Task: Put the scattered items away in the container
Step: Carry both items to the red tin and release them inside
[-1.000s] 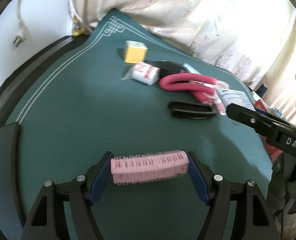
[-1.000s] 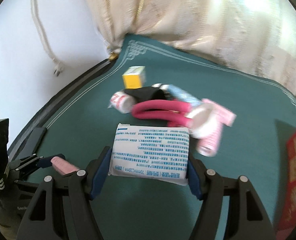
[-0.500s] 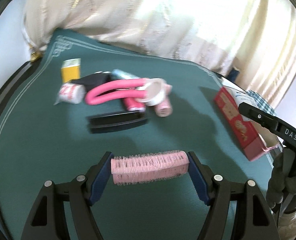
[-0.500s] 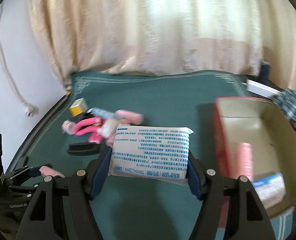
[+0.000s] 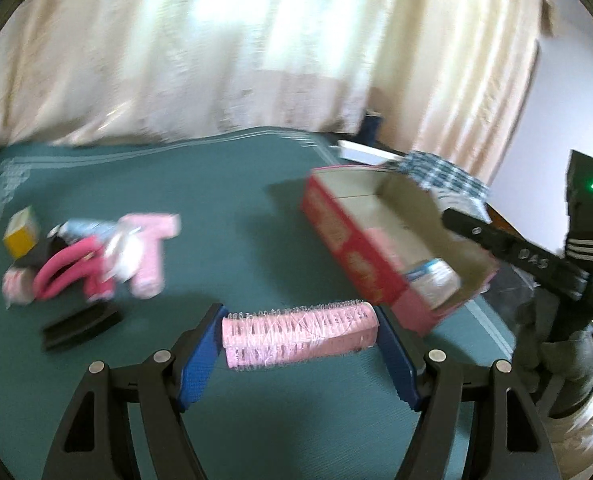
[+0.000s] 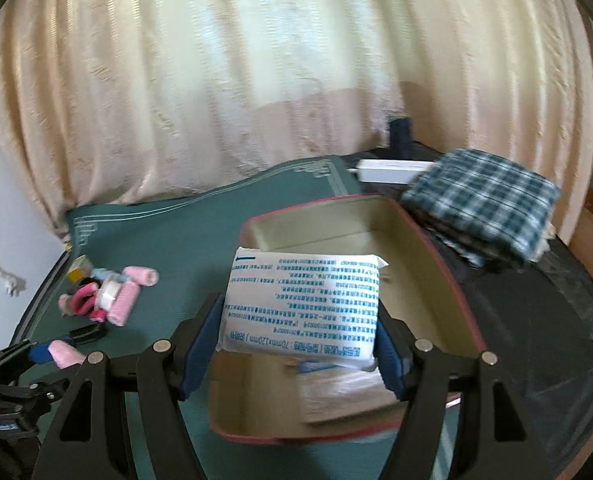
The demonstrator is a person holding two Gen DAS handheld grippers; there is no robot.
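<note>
My left gripper [image 5: 299, 336] is shut on a pink hair roller [image 5: 299, 335], held above the green mat left of the red box [image 5: 348, 244]. My right gripper [image 6: 300, 328] is shut on a white packet with blue print [image 6: 302, 304], held over the open red box [image 6: 448, 280]. The box holds a pink item and a blue-white packet [image 5: 432, 280]. The left gripper with its roller [image 6: 66, 354] shows at lower left in the right wrist view. Scattered items [image 5: 96, 256] lie in a pile at the mat's left: pink rollers, a pink loop, a yellow box [image 5: 20, 234].
A black clip [image 5: 80, 324] lies in front of the pile. A folded plaid cloth [image 6: 484, 204] and a white flat box [image 6: 392, 170] sit behind the red box. Cream curtains hang behind the table. The green mat [image 5: 216, 184] covers the table.
Both grippers swung right, away from the pile. The right gripper with the packet is now over the open box. The left gripper with the roller moved nearer the box.
</note>
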